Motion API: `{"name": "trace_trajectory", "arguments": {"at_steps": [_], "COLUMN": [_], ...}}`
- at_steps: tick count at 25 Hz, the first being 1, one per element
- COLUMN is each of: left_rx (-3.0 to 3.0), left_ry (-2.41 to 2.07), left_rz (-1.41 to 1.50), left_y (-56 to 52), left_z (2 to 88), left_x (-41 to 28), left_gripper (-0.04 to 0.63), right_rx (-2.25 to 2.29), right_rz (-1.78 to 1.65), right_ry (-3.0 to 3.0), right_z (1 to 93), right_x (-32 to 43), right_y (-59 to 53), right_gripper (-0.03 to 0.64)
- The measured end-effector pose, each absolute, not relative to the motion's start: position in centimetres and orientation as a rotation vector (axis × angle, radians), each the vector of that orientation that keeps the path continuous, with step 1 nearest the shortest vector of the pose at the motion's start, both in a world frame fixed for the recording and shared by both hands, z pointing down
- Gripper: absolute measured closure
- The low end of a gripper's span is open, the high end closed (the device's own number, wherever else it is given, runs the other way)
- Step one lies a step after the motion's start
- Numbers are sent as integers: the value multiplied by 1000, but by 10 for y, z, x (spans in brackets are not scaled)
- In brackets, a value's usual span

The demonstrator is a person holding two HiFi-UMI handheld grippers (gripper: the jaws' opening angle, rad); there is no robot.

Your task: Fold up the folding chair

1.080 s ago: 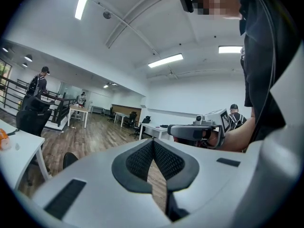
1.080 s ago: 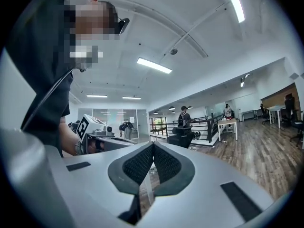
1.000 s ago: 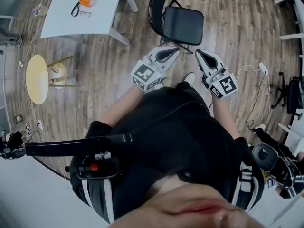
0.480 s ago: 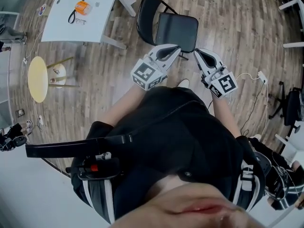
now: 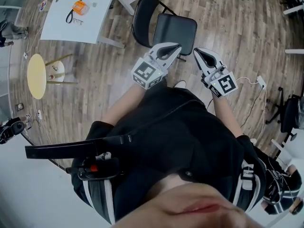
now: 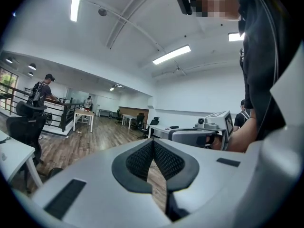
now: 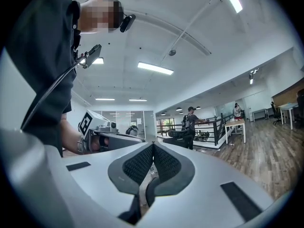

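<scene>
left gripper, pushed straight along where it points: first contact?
Likely nothing close. From above, the left gripper lines up with the folding chair, over its seat, but its own view shows only open floor ahead, so it probably passes above the seat. Height unclear.

There is one black folding chair with a metal frame [image 5: 164, 25], one white rectangular table [image 5: 95, 18], one small orange object [image 5: 78, 7], one round yellow-topped stool [image 5: 36, 76], one white power strip [image 5: 260, 81], and two grey handheld grippers with marker cubes: the left gripper [image 5: 176, 45] and the right gripper [image 5: 195, 52]
</scene>
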State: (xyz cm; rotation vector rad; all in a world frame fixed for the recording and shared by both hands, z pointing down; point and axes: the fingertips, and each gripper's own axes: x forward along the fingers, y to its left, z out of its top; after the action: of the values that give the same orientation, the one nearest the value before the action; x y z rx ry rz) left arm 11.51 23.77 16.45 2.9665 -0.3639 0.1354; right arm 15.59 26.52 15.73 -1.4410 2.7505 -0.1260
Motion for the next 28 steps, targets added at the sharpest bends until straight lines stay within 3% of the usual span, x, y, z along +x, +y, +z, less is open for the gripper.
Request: {"name": "trace_trajectory", "arguments": {"at_steps": [19, 28], "left_rx": [2877, 2803], "left_ry": [-133, -232], "left_rz": [242, 361], "left_y": [72, -6], "left_z": [213, 264], "left_x": [75, 54], "left_gripper": [591, 589], "right_rx": [-1688, -1778], "right_rz": [-259, -380], "right_ry": [2631, 2584], "right_z": [202, 253], "right_x": [132, 155], "right_y": [106, 55], "right_gripper": [607, 606]}}
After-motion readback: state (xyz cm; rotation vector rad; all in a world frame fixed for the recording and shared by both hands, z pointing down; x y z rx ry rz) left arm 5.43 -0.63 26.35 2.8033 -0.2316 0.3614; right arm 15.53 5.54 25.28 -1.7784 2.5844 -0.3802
